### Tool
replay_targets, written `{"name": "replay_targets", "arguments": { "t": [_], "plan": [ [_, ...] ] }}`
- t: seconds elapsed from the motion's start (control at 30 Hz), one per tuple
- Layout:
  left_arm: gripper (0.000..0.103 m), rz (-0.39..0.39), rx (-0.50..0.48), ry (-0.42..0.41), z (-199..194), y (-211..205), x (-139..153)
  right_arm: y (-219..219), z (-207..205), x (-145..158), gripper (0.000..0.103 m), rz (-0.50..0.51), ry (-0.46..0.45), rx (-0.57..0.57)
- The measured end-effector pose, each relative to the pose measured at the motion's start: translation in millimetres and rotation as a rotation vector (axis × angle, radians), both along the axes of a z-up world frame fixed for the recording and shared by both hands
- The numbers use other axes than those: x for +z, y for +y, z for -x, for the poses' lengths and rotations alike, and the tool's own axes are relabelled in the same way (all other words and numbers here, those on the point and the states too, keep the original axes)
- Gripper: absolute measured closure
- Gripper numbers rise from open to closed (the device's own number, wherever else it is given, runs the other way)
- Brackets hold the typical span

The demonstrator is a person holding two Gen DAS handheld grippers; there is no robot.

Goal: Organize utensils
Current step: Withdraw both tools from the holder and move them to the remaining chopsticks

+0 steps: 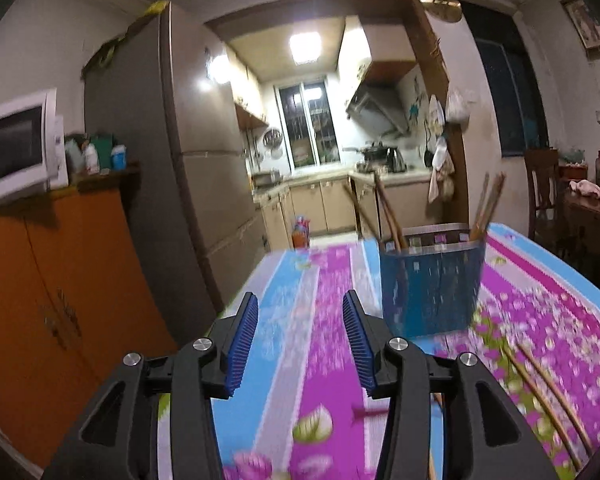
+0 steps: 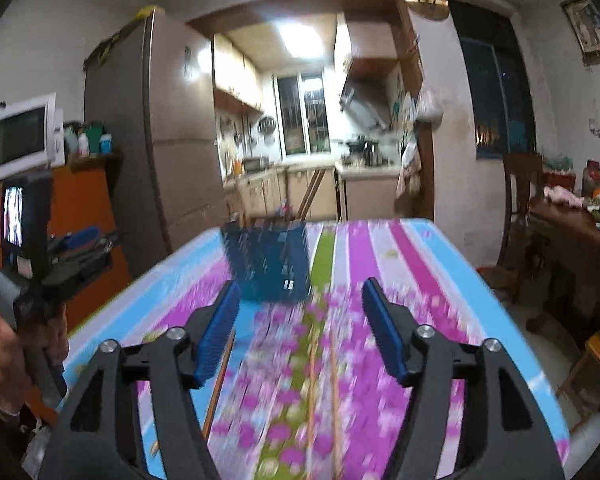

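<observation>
Jaws of the left gripper (image 1: 300,338) stand apart with nothing between the blue pads, only striped cloth showing in the gap. The right gripper (image 2: 298,330) is spread wider, also with nothing between its pads. No earlier view is given, so only this stance can be told.

Landmark: the blue utensil basket (image 1: 430,280), standing upright on the floral tablecloth (image 1: 328,320). Several chopsticks (image 1: 486,206) stand in it, leaning out over its rim. From the left wrist view the basket sits ahead and to the right of the left gripper, apart from it. From the right wrist view the basket is ahead and slightly left of the right gripper's gap, also apart.

Nearer the cameras than the basket, loose chopsticks (image 2: 314,384) lie flat on the cloth, running lengthwise below the right gripper's open jaws; another stick (image 2: 220,380) lies just under its left finger. In the left view two loose sticks lie right of the left gripper.

Left of the basket the table edge (image 2: 140,284) drops off toward an orange cabinet (image 1: 40,288) and a tall fridge (image 1: 140,128). Right of the basket the cloth runs clear to the far right edge, with a wooden chair (image 2: 520,200) beyond. Behind the basket a doorway opens into a lit kitchen. The hand (image 2: 20,352) holding the left gripper shows at the left margin of the right view. Motion blur smears the cloth.
</observation>
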State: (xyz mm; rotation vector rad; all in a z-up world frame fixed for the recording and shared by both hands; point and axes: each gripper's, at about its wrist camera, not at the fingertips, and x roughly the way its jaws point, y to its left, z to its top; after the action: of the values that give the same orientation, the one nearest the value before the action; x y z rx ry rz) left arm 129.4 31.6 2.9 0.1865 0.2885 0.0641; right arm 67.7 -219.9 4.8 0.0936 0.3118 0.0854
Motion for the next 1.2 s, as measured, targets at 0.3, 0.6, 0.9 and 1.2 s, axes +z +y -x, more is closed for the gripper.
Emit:
{"name": "replay_targets", "arguments": {
  "t": [0.3,0.6,0.9,1.2],
  "plan": [
    [0.037,0.019,0.051,0.073,34.7,10.7,-29.0,21.7,22.5,-24.4,0.008,0.049,0.029,-0.018],
    [0.018,0.028,0.058,0.137,51.6,18.1,-46.7,27.2,32.0,-48.8,0.008,0.092,0.096,-0.005],
    [0.012,0.08,-0.028,0.144,77.3,23.8,-65.3,42.1,47.4,-64.8,0.008,0.188,0.12,0.007],
    [0.016,0.044,-0.242,0.16,130.4,15.1,-95.4,32.1,65.8,-86.7,0.038,0.16,0.165,0.035]
  ]
}}
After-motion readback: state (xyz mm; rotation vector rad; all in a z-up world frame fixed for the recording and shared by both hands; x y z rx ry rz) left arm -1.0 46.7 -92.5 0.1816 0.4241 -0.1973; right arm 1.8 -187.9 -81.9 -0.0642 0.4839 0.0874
